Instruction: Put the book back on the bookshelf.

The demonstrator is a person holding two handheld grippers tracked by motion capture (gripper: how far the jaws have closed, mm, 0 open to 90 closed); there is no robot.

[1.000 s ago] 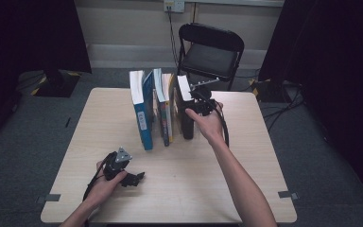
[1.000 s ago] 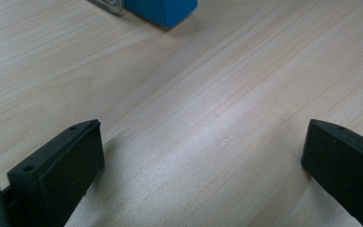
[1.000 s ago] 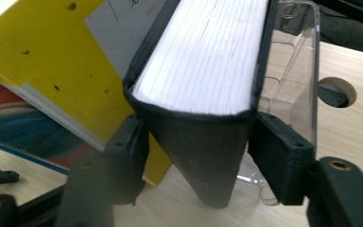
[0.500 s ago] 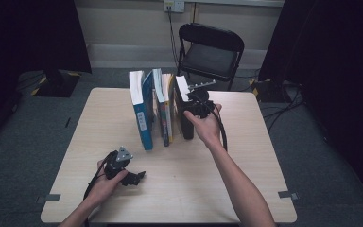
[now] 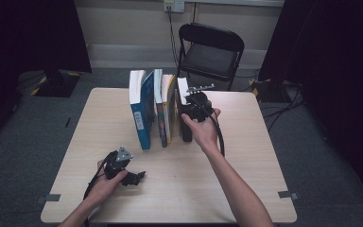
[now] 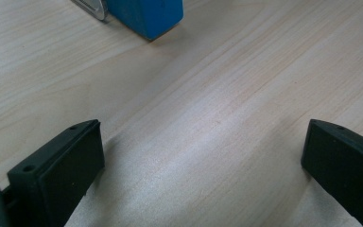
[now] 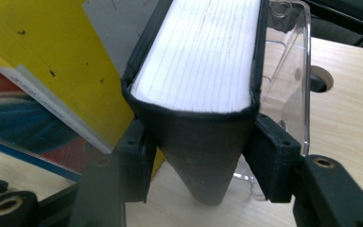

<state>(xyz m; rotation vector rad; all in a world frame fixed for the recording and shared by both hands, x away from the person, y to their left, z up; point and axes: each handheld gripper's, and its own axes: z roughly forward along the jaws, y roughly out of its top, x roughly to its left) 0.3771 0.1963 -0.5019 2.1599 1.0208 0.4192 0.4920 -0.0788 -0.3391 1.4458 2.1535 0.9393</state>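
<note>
The right gripper (image 7: 201,156) is clamping its two jaws on the spine of the black book (image 7: 203,61), one jaw on each cover; the jaws have just been closing and then easing a little around it. The book is standing upright on the table (image 5: 246,156), its long axis vertical, its spine facing the person and its white page edges pointing up. It is standing at the right end of a row, just beside the yellow book (image 7: 56,61), with a clear plastic bookend (image 7: 288,71) on its other side. The left gripper (image 6: 203,156) is resting near the table's front edge, jaws wide apart over bare wood, well apart from the blue book (image 6: 146,14).
</note>
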